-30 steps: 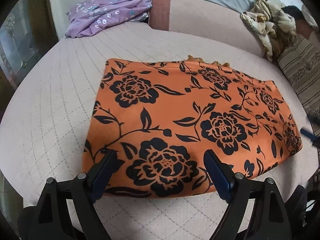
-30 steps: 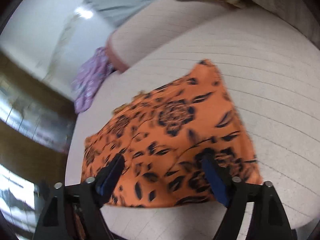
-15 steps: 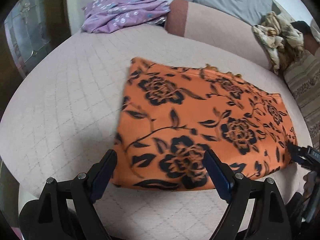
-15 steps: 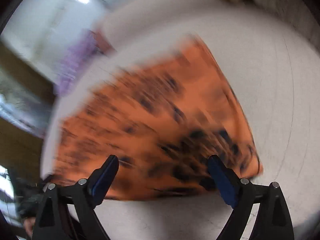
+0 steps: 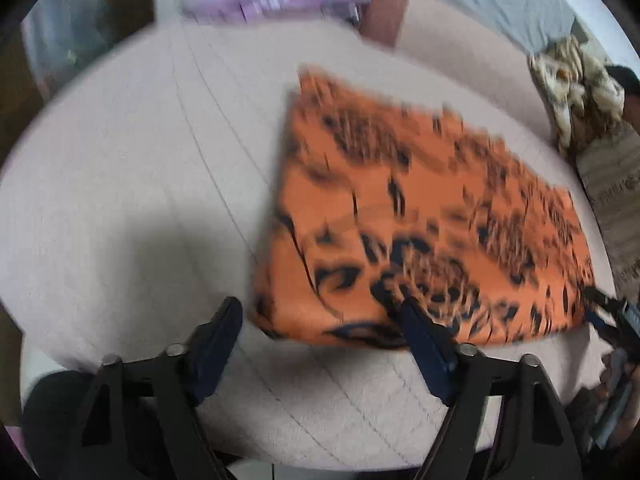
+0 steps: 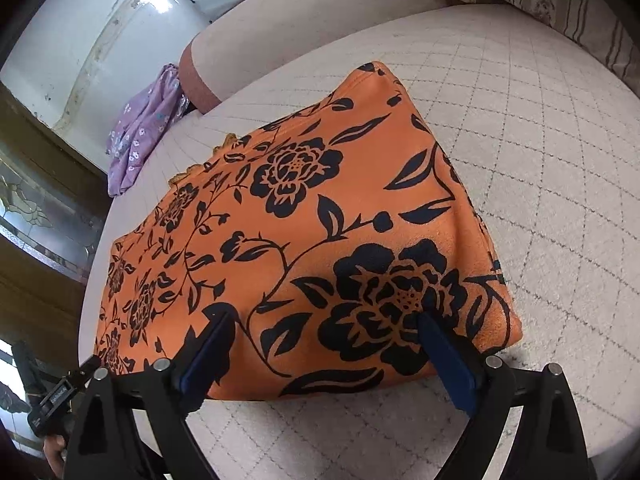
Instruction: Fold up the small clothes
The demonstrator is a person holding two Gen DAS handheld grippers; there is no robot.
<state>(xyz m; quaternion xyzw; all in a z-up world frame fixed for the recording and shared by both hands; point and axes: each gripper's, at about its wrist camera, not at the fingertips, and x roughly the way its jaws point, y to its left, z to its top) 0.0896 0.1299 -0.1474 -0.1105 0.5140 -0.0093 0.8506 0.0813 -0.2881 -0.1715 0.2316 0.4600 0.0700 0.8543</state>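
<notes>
An orange cloth with black flowers (image 5: 432,216) lies flat and folded on the quilted pale cushion (image 5: 132,168). It fills the middle of the right wrist view (image 6: 304,220). My left gripper (image 5: 320,344) is open and empty at the cloth's near left corner; the view is blurred. My right gripper (image 6: 324,352) is open and empty, its jaws straddling the cloth's near edge. The right gripper also shows at the right edge of the left wrist view (image 5: 616,316). The left gripper shows at the lower left of the right wrist view (image 6: 60,392).
A purple flowered garment (image 6: 140,132) lies at the cushion's far end by a rust bolster (image 6: 200,84). A crumpled cream cloth (image 5: 576,84) and a striped pillow (image 6: 568,4) lie along the sofa back. A wooden glass-panelled door (image 6: 36,208) stands beside it.
The left gripper has swung left, so the cloth now sits to the right in its view. The right gripper has moved closer to the cloth's near edge and steadied. Both stay open.
</notes>
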